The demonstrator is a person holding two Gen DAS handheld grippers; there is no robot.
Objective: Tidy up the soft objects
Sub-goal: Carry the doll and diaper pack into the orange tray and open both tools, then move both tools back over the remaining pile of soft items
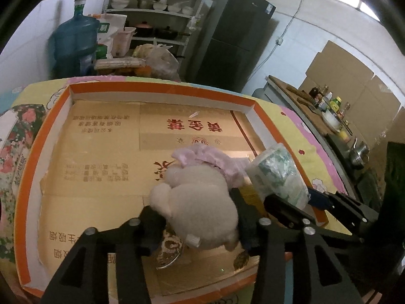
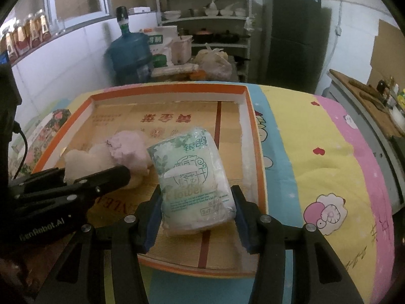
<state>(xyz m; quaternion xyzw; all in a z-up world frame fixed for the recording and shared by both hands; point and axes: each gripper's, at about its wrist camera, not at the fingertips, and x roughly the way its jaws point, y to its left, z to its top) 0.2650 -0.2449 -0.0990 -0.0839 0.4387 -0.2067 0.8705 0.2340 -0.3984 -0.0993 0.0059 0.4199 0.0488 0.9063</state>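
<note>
A cream plush toy (image 1: 200, 202) with a pink frilly dress sits between the fingers of my left gripper (image 1: 197, 224), which is shut on it over the shallow orange-rimmed box (image 1: 162, 91). My right gripper (image 2: 196, 215) is shut on a green-and-white tissue pack (image 2: 195, 182) over the box's near right part (image 2: 250, 116). The tissue pack also shows in the left wrist view (image 1: 276, 174), right of the plush. The plush (image 2: 101, 157) and the left gripper's finger (image 2: 106, 177) show at the left of the right wrist view.
The box stands on a table with a colourful cartoon cloth (image 2: 316, 164). A floral packet (image 1: 15, 152) lies left of the box. Behind stand a blue water jug (image 2: 129, 55), a shelf with dishes (image 2: 202, 15) and a dark fridge (image 2: 291, 33). A counter with bottles (image 1: 326, 111) runs along the right.
</note>
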